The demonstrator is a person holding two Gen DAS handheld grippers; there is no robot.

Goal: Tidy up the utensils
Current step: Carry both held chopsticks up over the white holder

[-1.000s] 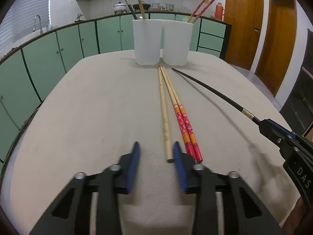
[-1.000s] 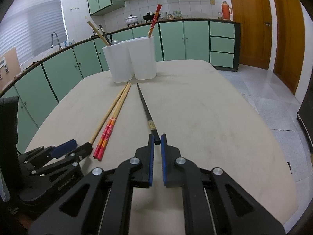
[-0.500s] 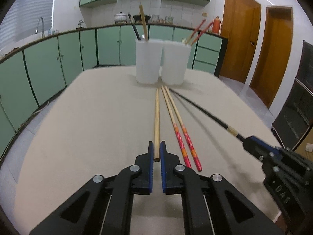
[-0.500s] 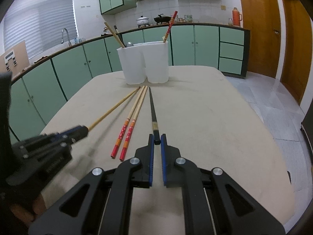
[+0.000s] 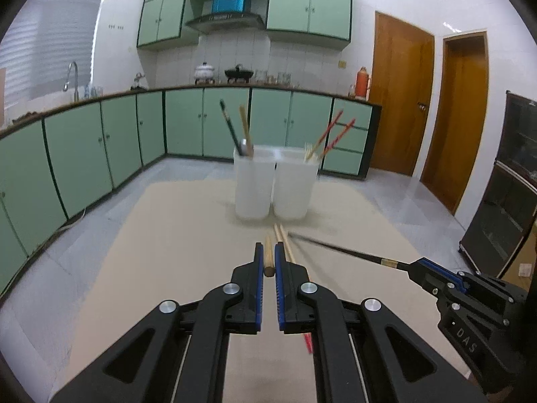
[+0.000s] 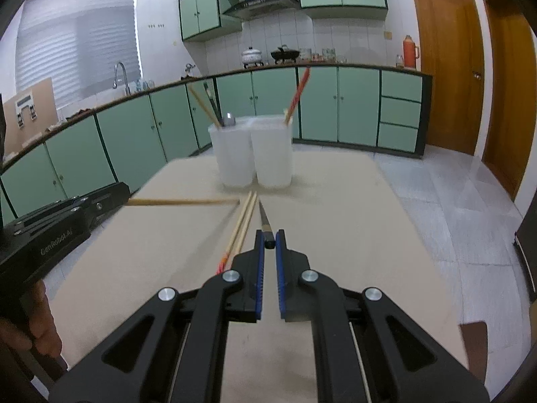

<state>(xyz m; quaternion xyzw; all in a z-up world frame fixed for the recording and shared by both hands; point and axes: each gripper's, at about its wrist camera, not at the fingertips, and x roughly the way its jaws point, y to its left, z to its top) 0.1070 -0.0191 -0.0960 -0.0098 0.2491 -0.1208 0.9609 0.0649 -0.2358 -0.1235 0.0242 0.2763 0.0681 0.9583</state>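
the left gripper (image 5: 267, 262) pinches the near end of a plain round wooden chopstick (image 5: 268, 258), and the right gripper (image 6: 269, 241) pinches the near end of a slim black chopstick (image 6: 265, 220). both sticks point straight ahead, long axes aimed at the pair of white plastic holders (image 5: 272, 186) standing side by side across the beige table (image 5: 161, 252). the wooden stick lines up with the left-hand holder, which already has a wooden and a black one in it.

Kitchen: mint-green base cabinets (image 5: 100, 147) along a curved counter; matching wall cabinets (image 5: 308, 3) flank a range hood (image 5: 225, 20) — white tiled walls, grey tiled floor (image 6: 470, 194), two wooden doors (image 5: 402, 100), window blinds (image 6: 77, 53) lowered.
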